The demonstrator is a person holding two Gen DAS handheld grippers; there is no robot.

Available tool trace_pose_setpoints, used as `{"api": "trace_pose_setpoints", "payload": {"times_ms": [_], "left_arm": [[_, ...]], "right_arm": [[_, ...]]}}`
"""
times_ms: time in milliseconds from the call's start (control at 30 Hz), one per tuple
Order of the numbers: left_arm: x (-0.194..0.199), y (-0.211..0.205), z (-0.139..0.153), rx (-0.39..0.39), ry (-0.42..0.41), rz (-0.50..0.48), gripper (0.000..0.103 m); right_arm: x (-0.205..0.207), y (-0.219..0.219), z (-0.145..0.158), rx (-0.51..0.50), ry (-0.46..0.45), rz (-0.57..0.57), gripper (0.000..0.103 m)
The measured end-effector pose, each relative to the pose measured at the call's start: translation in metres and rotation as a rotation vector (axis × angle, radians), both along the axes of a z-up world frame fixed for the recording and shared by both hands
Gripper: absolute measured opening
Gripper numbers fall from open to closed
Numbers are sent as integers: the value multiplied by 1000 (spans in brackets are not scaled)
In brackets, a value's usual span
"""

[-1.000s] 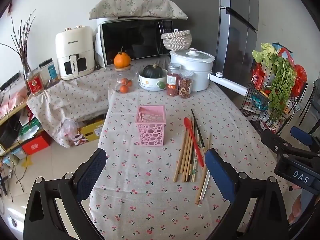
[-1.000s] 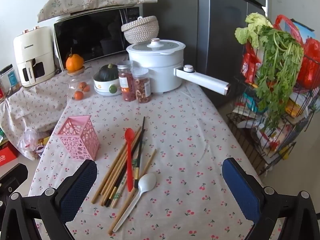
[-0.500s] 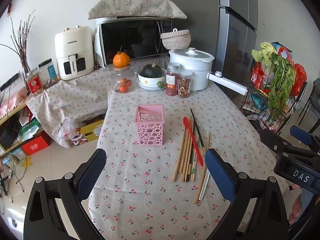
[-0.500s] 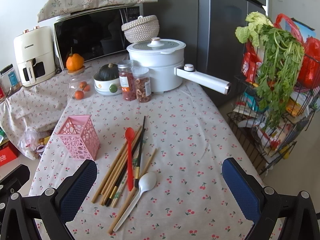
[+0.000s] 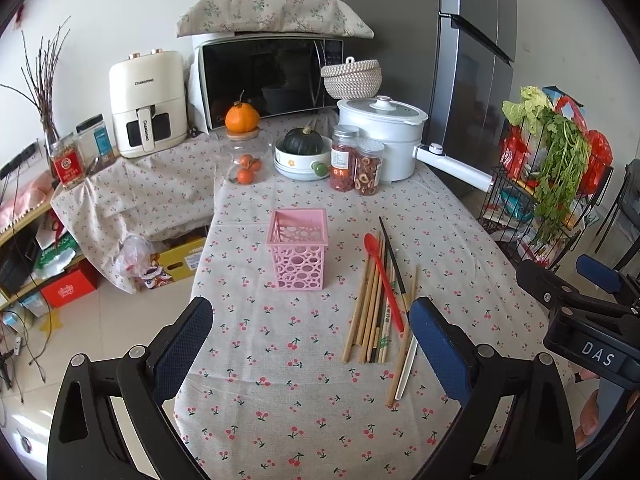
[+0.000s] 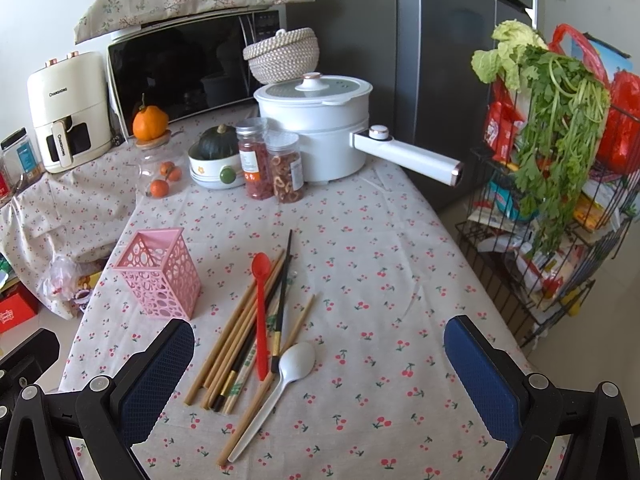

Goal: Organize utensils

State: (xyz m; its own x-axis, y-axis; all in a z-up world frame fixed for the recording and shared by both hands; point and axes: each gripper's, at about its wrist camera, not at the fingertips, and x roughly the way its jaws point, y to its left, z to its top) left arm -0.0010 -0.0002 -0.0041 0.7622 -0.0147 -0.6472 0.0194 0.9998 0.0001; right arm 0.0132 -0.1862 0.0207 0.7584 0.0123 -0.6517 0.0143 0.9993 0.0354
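A pink perforated basket [image 5: 297, 248] [image 6: 160, 275] stands upright and empty on the cherry-print tablecloth. To its right lies a loose pile of wooden chopsticks [image 5: 370, 300] [image 6: 236, 332], dark chopsticks [image 6: 283, 300], a red spoon [image 5: 382, 276] [image 6: 261, 308] and a white spoon [image 6: 280, 384] [image 5: 406, 372]. My left gripper [image 5: 312, 332] is open and empty, held above the near table edge in front of the basket. My right gripper [image 6: 316, 356] is open and empty, above the near ends of the utensils; its body shows in the left wrist view [image 5: 576, 312].
At the table's far end stand a white pot with a long handle [image 6: 320, 136], two jars [image 6: 276, 172], a bowl with a squash [image 6: 212, 160] and a glass jar of oranges [image 6: 160, 168]. A wire rack with greens [image 6: 552, 184] stands right of the table.
Both grippers have shifted only slightly; the view drifted a little. Nothing on the table has moved.
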Motion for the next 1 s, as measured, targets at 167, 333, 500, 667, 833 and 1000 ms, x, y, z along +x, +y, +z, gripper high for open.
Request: {"api": "trace_pose_setpoints", "payload": {"times_ms": [167, 333, 500, 667, 833, 1000], "left_arm": [[-1, -1, 0, -2, 2, -2, 100], [-2, -2, -1, -3, 1, -1, 100], [-2, -3, -1, -3, 3, -1, 100], [-1, -2, 0, -4, 2, -1, 100], [-1, -3, 0, -4, 3, -2, 100], [-1, -2, 0, -5, 2, 0, 100]], "right_arm": [[0, 0, 0, 0, 0, -1, 103], [0, 1, 0, 0, 1, -1, 103], [0, 0, 0, 3, 2, 0, 103], [0, 1, -1, 3, 2, 0, 103], [0, 1, -1, 6, 3, -1, 103], [0, 1, -1, 5, 3, 0, 103]]}}
